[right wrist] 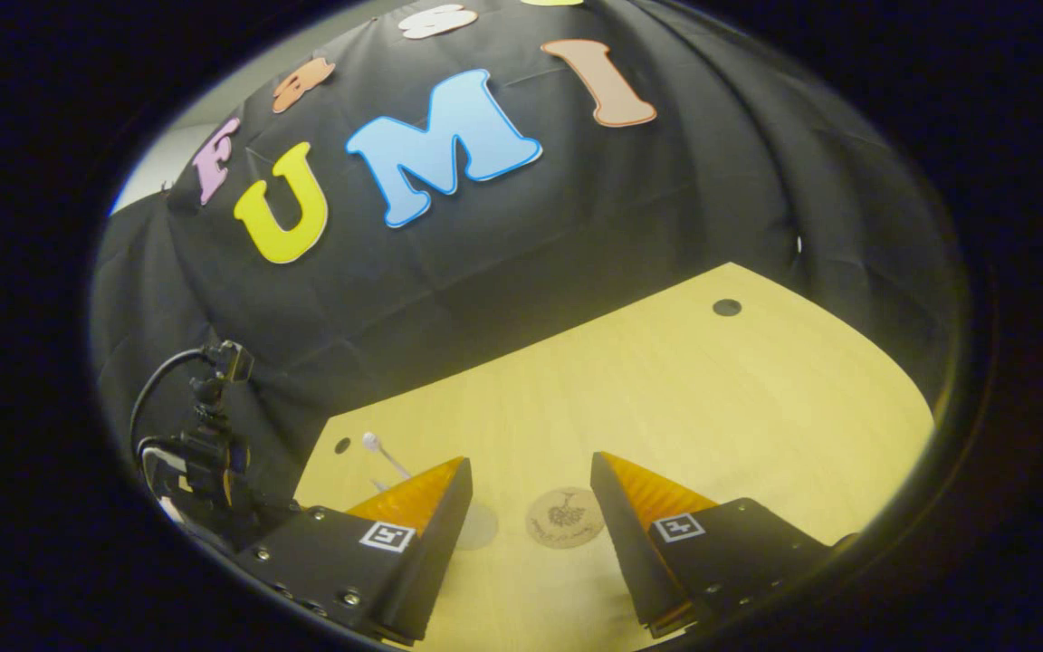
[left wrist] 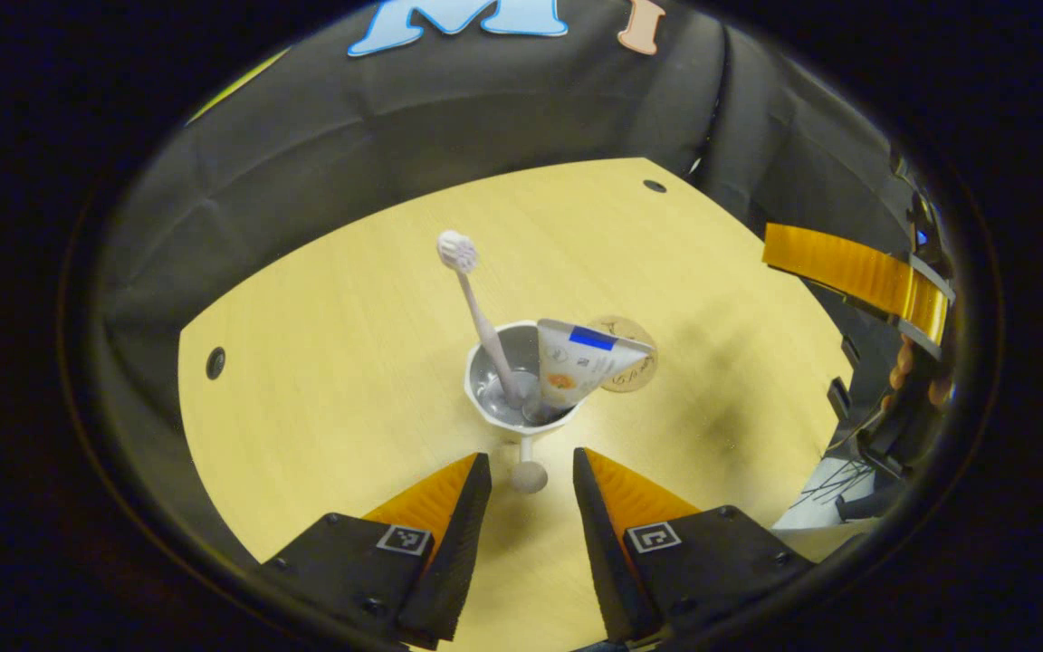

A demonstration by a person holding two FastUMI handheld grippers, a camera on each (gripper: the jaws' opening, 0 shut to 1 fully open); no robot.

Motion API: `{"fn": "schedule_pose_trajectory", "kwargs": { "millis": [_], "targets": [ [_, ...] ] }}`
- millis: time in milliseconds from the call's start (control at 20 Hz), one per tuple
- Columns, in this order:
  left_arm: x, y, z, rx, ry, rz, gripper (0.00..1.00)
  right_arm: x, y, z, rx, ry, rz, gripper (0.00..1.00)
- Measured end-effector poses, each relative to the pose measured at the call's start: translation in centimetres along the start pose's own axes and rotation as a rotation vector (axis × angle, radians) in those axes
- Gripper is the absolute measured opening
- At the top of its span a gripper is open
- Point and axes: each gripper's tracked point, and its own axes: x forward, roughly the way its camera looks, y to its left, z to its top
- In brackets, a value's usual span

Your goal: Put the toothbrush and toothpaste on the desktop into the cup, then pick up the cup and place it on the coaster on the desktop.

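Observation:
In the left gripper view a white cup [left wrist: 496,398] stands upright on the wooden desktop [left wrist: 331,362]. A toothbrush [left wrist: 476,303] leans in it, bristle head up, and a toothpaste tube [left wrist: 580,360] rests in it against the right rim. The round brown coaster [left wrist: 637,369] lies just behind the cup to the right, partly hidden by the tube. My left gripper [left wrist: 531,480] is open and held just short of the cup, with a small knobbed stem [left wrist: 529,471] from the cup between its fingers. My right gripper [right wrist: 531,493] is open above the desk, with the coaster [right wrist: 565,518] lying between and beyond its fingers.
The black cloth wall closes off the far side of the desktop. Dark holes [left wrist: 215,362] [right wrist: 726,307] sit in the desk near its edges. The right gripper's finger [left wrist: 856,272] shows at the right of the left gripper view. The toothbrush head [right wrist: 370,442] peeks up beside the right gripper's left finger.

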Motion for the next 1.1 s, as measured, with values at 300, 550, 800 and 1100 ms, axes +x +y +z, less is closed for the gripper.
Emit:
{"fn": "schedule_pose_trajectory", "kwargs": {
  "millis": [300, 550, 800, 1100],
  "targets": [
    [2.4, 1.0, -0.7, 0.017, 0.115, 0.004, 0.65, -1.2, -3.6, -0.9, 0.044, 0.008, -0.077, 0.81],
    [3.7, 1.5, -1.6, 0.061, 0.209, 0.011, 0.64, -2.3, -5.5, -1.3, 0.067, 0.001, -0.128, 0.81],
    [4.6, 1.2, -2.1, 0.064, 0.263, 0.005, 0.65, -3.0, -7.1, -1.7, 0.081, 0.005, -0.155, 0.81],
    [5.6, 1.3, -2.4, 0.046, 0.281, 0.031, 0.37, -3.1, -8.3, -2.5, 0.097, 0.024, -0.168, 0.81]
  ]
}}
